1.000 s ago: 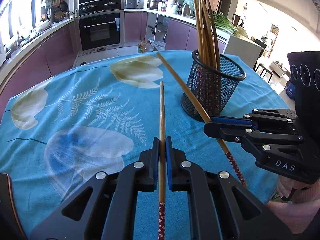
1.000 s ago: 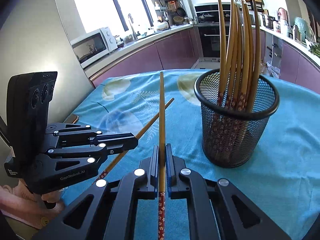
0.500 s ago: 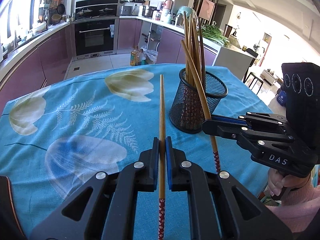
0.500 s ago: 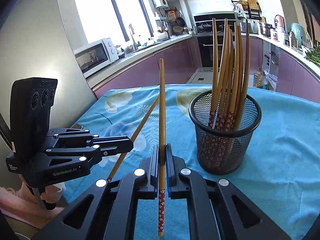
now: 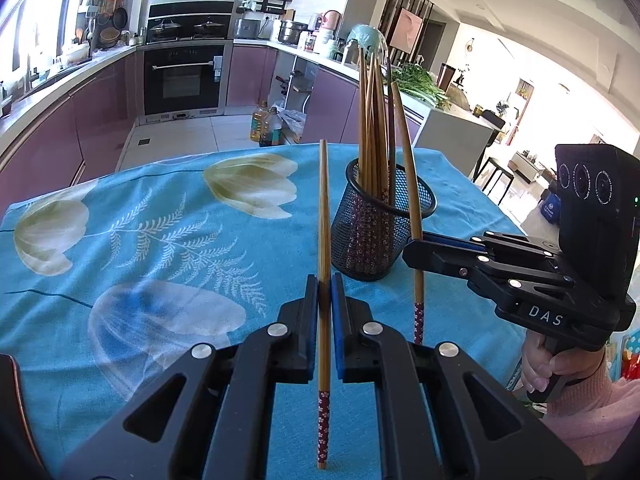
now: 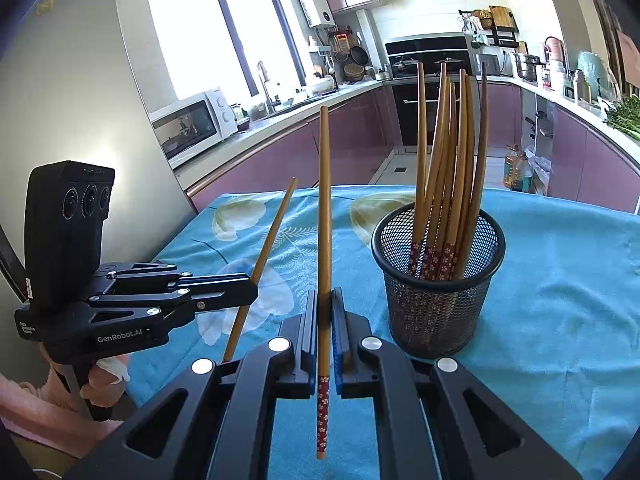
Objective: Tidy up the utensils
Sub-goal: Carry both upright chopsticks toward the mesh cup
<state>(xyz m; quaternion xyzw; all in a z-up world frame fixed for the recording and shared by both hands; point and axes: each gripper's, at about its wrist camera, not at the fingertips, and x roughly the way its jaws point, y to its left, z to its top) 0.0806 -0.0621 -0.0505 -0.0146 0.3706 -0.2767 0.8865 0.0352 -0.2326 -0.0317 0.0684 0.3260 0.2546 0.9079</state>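
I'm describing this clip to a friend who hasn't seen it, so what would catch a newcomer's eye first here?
Probably the two chopsticks held upright: the left gripper is shut on one chopstick, and the right gripper on another chopstick, patterned ends pointing down. Next, the black mesh holder, packed with standing chopsticks, on the bright blue floral tablecloth just right of the right gripper.

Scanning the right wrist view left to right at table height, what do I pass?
Left tongs → slanted chopstick they grip → upright chopstick in the right tongs → mesh holder full of chopsticks.
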